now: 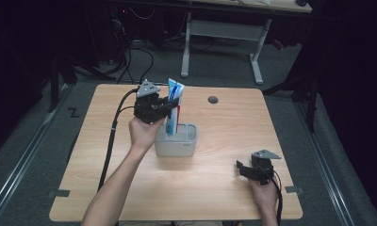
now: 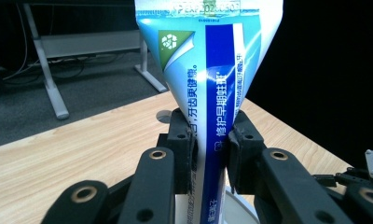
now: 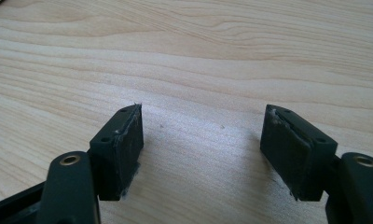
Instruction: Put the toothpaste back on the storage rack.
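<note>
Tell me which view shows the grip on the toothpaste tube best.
Left gripper view: the toothpaste tube stands upright, pinched mid-body by the left gripper, print readable. High view shows the same tube small, its lower end in the grey holder. Right gripper view looks at bare table past the open right gripper.

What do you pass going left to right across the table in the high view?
Left claw clamped on the toothpaste tube → grey holder the tube stands in → dark round hole in the table top → right claw, open over bare wood near the front edge.
</note>
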`<action>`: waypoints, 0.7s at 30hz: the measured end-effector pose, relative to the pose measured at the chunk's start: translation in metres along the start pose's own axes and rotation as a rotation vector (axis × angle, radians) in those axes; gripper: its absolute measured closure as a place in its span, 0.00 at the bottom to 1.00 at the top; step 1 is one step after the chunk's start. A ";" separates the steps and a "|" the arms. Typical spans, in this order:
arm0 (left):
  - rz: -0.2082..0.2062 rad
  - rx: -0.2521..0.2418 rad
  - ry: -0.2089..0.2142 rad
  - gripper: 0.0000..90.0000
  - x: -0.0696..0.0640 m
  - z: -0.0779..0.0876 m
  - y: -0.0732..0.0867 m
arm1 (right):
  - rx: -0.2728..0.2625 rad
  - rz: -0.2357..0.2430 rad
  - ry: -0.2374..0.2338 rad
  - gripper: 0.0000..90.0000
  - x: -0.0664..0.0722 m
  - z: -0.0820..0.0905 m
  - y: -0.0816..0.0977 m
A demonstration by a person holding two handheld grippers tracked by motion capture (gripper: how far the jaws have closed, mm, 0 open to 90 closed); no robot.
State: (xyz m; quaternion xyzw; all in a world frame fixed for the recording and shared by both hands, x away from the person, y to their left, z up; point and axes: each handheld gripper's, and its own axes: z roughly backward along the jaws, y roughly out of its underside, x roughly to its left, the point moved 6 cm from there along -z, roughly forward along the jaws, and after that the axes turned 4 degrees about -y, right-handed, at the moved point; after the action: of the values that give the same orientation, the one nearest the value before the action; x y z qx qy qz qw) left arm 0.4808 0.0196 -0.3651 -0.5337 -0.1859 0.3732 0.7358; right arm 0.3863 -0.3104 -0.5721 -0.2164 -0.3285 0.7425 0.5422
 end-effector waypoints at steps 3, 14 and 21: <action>-0.001 0.009 0.000 0.83 0.000 -0.004 0.004 | 0.000 0.000 -0.001 0.33 0.000 0.000 0.000; -0.016 0.051 -0.011 0.82 0.000 -0.017 0.018 | -0.001 0.004 -0.004 0.33 0.000 0.000 0.000; -0.038 0.088 -0.038 0.82 0.003 -0.023 0.028 | -0.001 0.000 -0.003 0.34 0.000 0.000 0.000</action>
State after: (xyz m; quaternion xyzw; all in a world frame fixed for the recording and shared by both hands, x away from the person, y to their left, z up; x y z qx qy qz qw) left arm 0.4888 0.0114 -0.3994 -0.4900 -0.1931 0.3769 0.7619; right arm 0.3870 -0.3104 -0.5721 -0.2154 -0.3297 0.7428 0.5414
